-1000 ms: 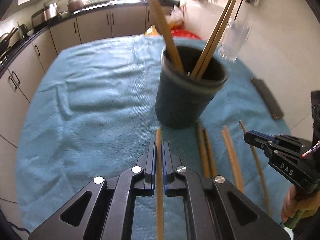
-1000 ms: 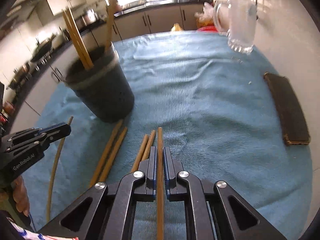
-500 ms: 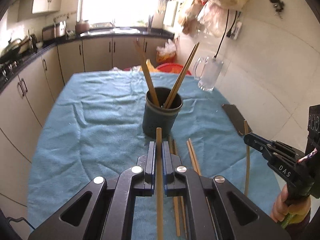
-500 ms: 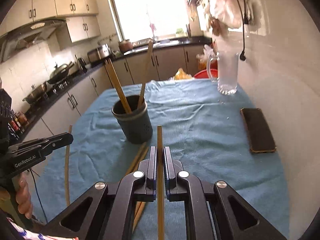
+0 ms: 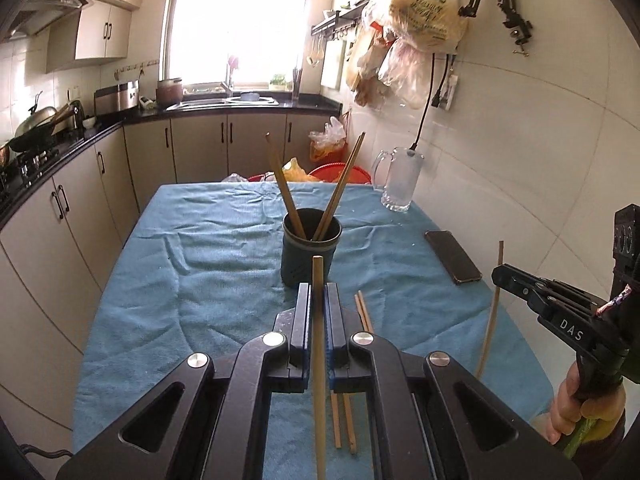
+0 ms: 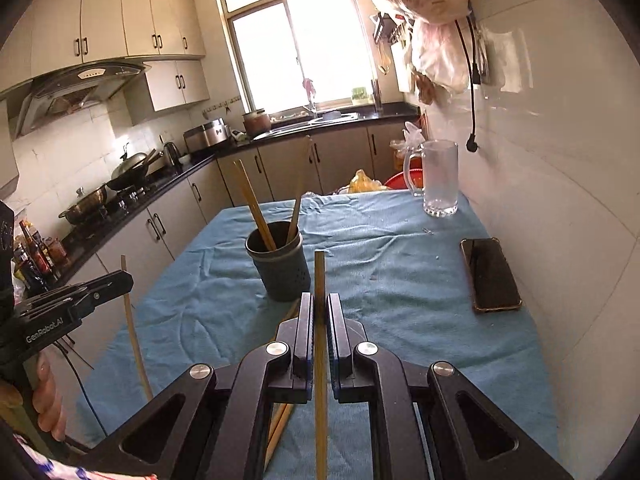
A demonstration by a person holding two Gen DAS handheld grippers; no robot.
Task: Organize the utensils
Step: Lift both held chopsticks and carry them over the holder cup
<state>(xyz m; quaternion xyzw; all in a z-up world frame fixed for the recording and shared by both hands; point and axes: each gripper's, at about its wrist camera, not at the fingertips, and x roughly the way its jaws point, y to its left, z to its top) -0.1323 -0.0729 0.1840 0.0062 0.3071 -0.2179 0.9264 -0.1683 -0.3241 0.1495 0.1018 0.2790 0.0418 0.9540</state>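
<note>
**Both tools hold a chopstick above the bench, holder ahead**

The left tool (image 5: 318,300) is clamped on a chopstick (image 5: 318,320), which runs along the line of the fingers and sticks out past the tips. The right tool (image 6: 320,304) grips a second chopstick (image 6: 319,320) in the same way. In each wrist view the other tool appears at the edge of the picture, with its stick standing nearly upright in the grip.

The sticks look like thin, stiff wood or bamboo: light, unlikely to bend, but smooth and narrow, so they may swivel or slip between the pads if pinched far from the middle. Here both seem gripped well down their length, with a long free end ahead, which should help in dropping them end first into a cup.

Ahead of both tools, near the middle of the bench, stands the dark holder (image 5: 311,250), upright on the blue cloth (image 5: 192,280), with several chopsticks already leaning in it. Loose chopsticks (image 5: 362,312) lie on the cloth just this side of the holder, partly hidden under the left tool. Farther off, towards the wall, are a phone (image 5: 453,256) and a glass mug (image 5: 398,180), well apart from the holder.
</note>
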